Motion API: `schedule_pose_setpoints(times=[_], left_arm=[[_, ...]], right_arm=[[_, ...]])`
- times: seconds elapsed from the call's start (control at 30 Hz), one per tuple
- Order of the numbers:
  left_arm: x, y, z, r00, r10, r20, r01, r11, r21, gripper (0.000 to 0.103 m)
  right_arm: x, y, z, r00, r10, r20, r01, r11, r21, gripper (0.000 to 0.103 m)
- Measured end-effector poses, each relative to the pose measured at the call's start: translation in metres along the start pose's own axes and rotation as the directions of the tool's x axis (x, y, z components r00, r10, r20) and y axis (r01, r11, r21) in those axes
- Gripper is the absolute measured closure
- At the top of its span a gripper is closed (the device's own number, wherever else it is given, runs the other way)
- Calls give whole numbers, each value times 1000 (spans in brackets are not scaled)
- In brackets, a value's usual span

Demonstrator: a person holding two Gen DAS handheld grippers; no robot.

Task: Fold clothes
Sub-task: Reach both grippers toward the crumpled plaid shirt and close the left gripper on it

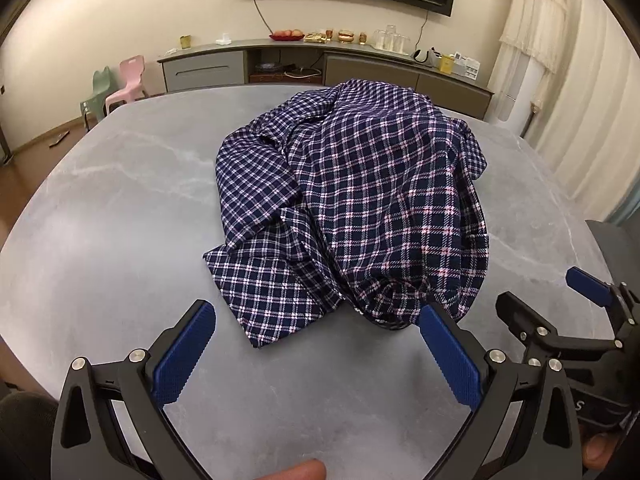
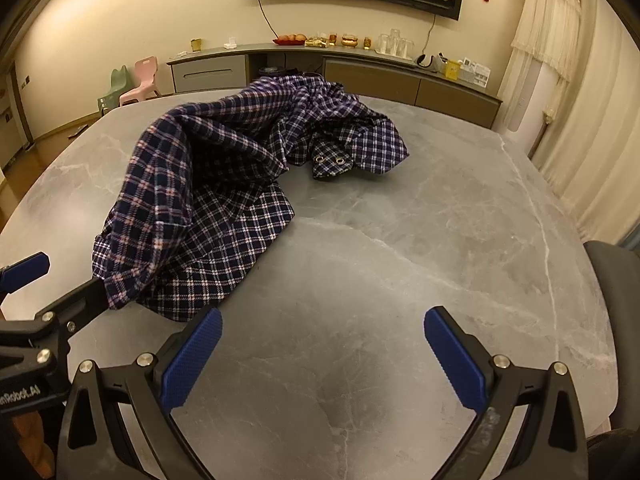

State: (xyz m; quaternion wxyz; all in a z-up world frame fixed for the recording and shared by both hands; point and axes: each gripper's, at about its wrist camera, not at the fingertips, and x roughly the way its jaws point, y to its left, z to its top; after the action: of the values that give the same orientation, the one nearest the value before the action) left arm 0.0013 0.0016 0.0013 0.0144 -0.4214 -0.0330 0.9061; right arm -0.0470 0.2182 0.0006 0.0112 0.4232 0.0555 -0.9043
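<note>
Centrally in the left wrist view, the plaid garment (image 1: pixel 352 200) lies bunched, not folded, on the grey table (image 1: pixel 100 208); its long axis runs from lower centre toward upper centre of frame. Left gripper (image 1: pixel 316 344), jaws spread & empty, sits just below the near hem, w/ its right finger touching or just at the cloth. Right gripper (image 2: pixel 320 356), also spread & empty, faces bare tabletop, garment (image 2: pixel 224 192) up-left of it, so left is nearer.

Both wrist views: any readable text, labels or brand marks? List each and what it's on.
"nRobot.AI", start cut off by the frame edge: on the left gripper body, right wrist view.
"S": single letter on the right gripper body, left wrist view.
Boxes on the sideboard: print too small to read.
</note>
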Motion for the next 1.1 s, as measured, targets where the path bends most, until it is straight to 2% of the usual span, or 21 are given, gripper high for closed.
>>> schedule_pose_setpoints(times=[0.3,0.33,0.47,0.67,0.7,0.73,0.77,0.8,0.83,0.87,0.9,1.0,1.1], left_arm=[[-22,-20,-2,999,-3,52,2,1000,25,0],[-26,-17,7,999,-9,34,9,1000,7,0],[-34,-26,15,999,28,24,-30,997,68,0],[-41,-25,17,999,-5,32,3,998,61,4],[-40,-22,15,999,-24,27,22,998,53,12],[-41,-19,11,999,-40,25,39,998,44,29],[-40,-17,11,999,-42,17,41,999,30,38],[-39,-15,11,999,-49,9,49,999,20,59],[-38,-14,11,998,-59,-1,59,998,15,75],[-37,-13,12,998,-67,-11,67,998,9,80],[-38,-13,11,998,-66,-10,67,998,9,89],[-41,-16,10,998,-69,3,69,997,23,96],[-39,-16,9,998,-65,7,65,997,31,98]], right_arm=[[-7,-4,5,1000,16,23,-17,1000,26,1],[-11,-6,2,999,21,34,-22,999,27,1],[-14,-10,4,999,29,39,-30,999,23,1],[-16,-11,4,998,39,50,-40,999,23,1],[-18,-11,4,997,45,59,-46,999,21,1],[-20,-11,4,996,52,69,-53,998,18,1],[-22,-11,4,995,59,79,-60,998,15,8],[-22,-8,5,995,63,77,-64,998,9,28],[-21,-7,6,996,63,66,-63,998,5,41],[-19,-7,7,996,65,53,-66,998,10,65],[-17,-9,7,996,79,41,-80,997,20,76],[-14,-11,7,995,92,26,-92,995,25,92],[-13,-11,6,996,92,21,-93,995,27,93]])
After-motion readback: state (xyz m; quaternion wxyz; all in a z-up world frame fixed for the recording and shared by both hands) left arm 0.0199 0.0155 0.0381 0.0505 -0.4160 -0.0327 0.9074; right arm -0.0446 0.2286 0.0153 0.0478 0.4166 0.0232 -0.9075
